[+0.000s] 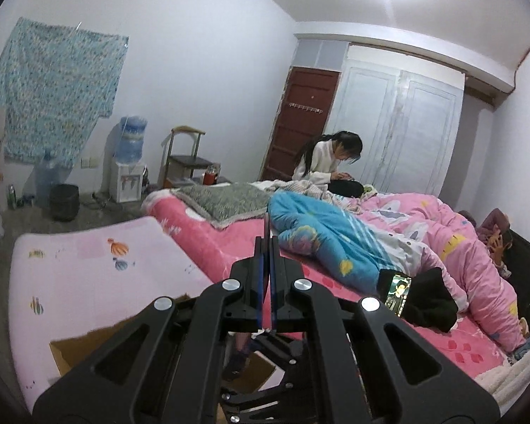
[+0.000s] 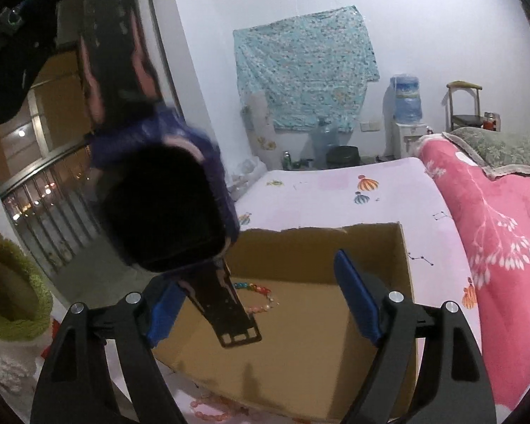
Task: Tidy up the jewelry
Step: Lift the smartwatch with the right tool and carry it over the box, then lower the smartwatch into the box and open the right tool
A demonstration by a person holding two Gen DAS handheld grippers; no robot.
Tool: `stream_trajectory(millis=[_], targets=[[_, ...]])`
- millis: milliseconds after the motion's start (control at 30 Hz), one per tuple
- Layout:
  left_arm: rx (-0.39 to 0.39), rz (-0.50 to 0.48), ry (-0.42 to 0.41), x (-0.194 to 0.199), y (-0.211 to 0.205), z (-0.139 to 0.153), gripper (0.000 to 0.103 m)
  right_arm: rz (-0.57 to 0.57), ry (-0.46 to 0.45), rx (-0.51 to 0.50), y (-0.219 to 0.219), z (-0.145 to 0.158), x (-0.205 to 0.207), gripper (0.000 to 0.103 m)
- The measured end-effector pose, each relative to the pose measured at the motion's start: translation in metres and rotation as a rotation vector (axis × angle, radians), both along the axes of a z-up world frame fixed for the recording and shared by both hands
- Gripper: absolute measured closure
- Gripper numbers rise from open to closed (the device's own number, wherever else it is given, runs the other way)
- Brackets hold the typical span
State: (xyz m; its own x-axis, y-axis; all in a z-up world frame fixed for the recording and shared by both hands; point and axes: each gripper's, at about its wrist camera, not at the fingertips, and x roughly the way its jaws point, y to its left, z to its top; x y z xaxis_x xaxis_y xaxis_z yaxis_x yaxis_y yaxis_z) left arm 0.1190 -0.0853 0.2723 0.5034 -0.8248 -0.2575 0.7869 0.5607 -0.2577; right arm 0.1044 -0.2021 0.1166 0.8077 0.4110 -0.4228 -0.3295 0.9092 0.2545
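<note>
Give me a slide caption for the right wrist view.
Open right gripper over cardboard box holding a colourful bead bracelet.

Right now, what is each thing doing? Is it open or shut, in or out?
left gripper: shut, nothing between its fingers.
right gripper: open, nothing gripped, over the box.
cardboard box: open on top, on the pink mat.
colourful bead bracelet: lying inside the box.
pink bead bracelet: outside the box, on the mat.
phone: screen lit, on the bed.
red door: shut.
</note>
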Motion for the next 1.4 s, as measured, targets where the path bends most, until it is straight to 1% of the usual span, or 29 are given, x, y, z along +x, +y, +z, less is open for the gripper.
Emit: stream_trajectory(millis=[67,100,133,200,267,300,367,400,467,567,600,633,667,700,733,767,833,900,933,967,1000,1033,1067,1100,1133,1233,1300,1333,1400], targets=[[-0.006,0.006,-0.009,0.002,-0.001,0.004,0.101,0.018,0.003,0.023,0.0,-0.001,-0.002,0.027],[-0.011,0.011,-0.01,0.003,-0.001,0.005,0.101,0.022,0.007,0.027,-0.001,-0.003,-0.003,0.041],[-0.013,0.016,-0.01,0.003,0.001,0.004,0.101,0.016,0.025,0.019,-0.001,-0.006,-0.004,0.057],[-0.016,0.033,-0.006,0.006,0.005,0.002,0.101,-0.005,0.055,0.0,-0.005,-0.01,-0.003,0.077],[-0.018,0.067,0.008,0.011,0.012,-0.004,0.101,-0.025,0.075,-0.013,-0.014,-0.01,-0.001,0.078],[-0.018,0.083,0.014,0.014,0.015,-0.007,0.101,-0.03,0.079,-0.024,-0.016,-0.008,-0.001,0.08],[-0.011,0.125,0.033,0.022,0.022,-0.016,0.101,-0.033,0.098,-0.069,-0.02,-0.006,0.005,0.086],[-0.003,0.146,0.047,0.028,0.026,-0.022,0.101,-0.029,0.117,-0.098,-0.021,-0.005,0.01,0.095],[0.025,0.205,0.088,0.044,0.036,-0.039,0.101,-0.015,0.18,-0.209,-0.018,-0.007,0.029,0.096],[0.053,0.268,0.193,0.072,0.052,-0.072,0.101,0.037,0.269,-0.392,-0.008,-0.017,0.061,0.097],[0.068,0.29,0.243,0.084,0.057,-0.088,0.101,0.054,0.293,-0.435,-0.004,-0.02,0.066,0.097],[0.08,0.302,0.276,0.09,0.059,-0.099,0.101,0.082,0.336,-0.504,0.002,-0.026,0.081,0.097],[0.098,0.314,0.326,0.1,0.061,-0.115,0.101,0.098,0.358,-0.552,0.008,-0.029,0.09,0.097],[0.11,0.335,0.379,0.11,0.064,-0.132,0.101,0.112,0.373,-0.596,0.013,-0.032,0.095,0.097],[0.118,0.342,0.41,0.116,0.065,-0.142,0.101,0.132,0.388,-0.679,0.023,-0.038,0.107,0.097],[0.134,0.352,0.468,0.127,0.067,-0.16,0.101,0.145,0.392,-0.731,0.032,-0.04,0.107,0.097],[0.15,0.378,0.541,0.14,0.072,-0.182,0.101,0.17,0.385,-0.834,0.048,-0.046,0.117,0.097],[0.17,0.38,0.608,0.15,0.073,-0.201,0.101,0.183,0.378,-0.913,0.058,-0.052,0.128,0.097],[0.188,0.38,0.644,0.153,0.072,-0.211,0.101,0.18,0.366,-0.976,0.063,-0.058,0.136,0.097],[0.199,0.377,0.665,0.154,0.071,-0.217,0.1,0.186,0.372,-1.013,0.065,-0.064,0.141,0.096],[0.214,0.373,0.681,0.154,0.07,-0.221,0.097,0.199,0.381,-1.061,0.066,-0.071,0.146,0.093],[0.23,0.367,0.698,0.153,0.069,-0.225,0.088,0.205,0.377,-1.101,0.068,-0.074,0.146,0.09],[0.235,0.36,0.706,0.151,0.068,-0.228,0.084,0.212,0.375,-1.149,0.07,-0.08,0.146,0.086],[0.241,0.355,0.71,0.15,0.068,-0.23,0.074,0.216,0.375,-1.197,0.069,-0.086,0.146,0.078],[0.25,0.35,0.709,0.147,0.068,-0.231,0.07,0.215,0.365,-1.246,0.07,-0.09,0.144,0.07],[0.256,0.334,0.712,0.138,0.069,-0.232,0.069,0.213,0.342,-1.332,0.067,-0.094,0.139,0.064],[0.247,0.328,0.718,0.134,0.07,-0.23,0.069,0.214,0.354,-1.321,0.061,-0.089,0.137,0.056],[0.239,0.328,0.713,0.132,0.071,-0.228,0.069,0.211,0.353,-1.314,0.058,-0.085,0.136,0.053],[0.233,0.335,0.699,0.131,0.073,-0.223,0.069,0.202,0.355,-1.306,0.056,-0.08,0.135,0.053]])
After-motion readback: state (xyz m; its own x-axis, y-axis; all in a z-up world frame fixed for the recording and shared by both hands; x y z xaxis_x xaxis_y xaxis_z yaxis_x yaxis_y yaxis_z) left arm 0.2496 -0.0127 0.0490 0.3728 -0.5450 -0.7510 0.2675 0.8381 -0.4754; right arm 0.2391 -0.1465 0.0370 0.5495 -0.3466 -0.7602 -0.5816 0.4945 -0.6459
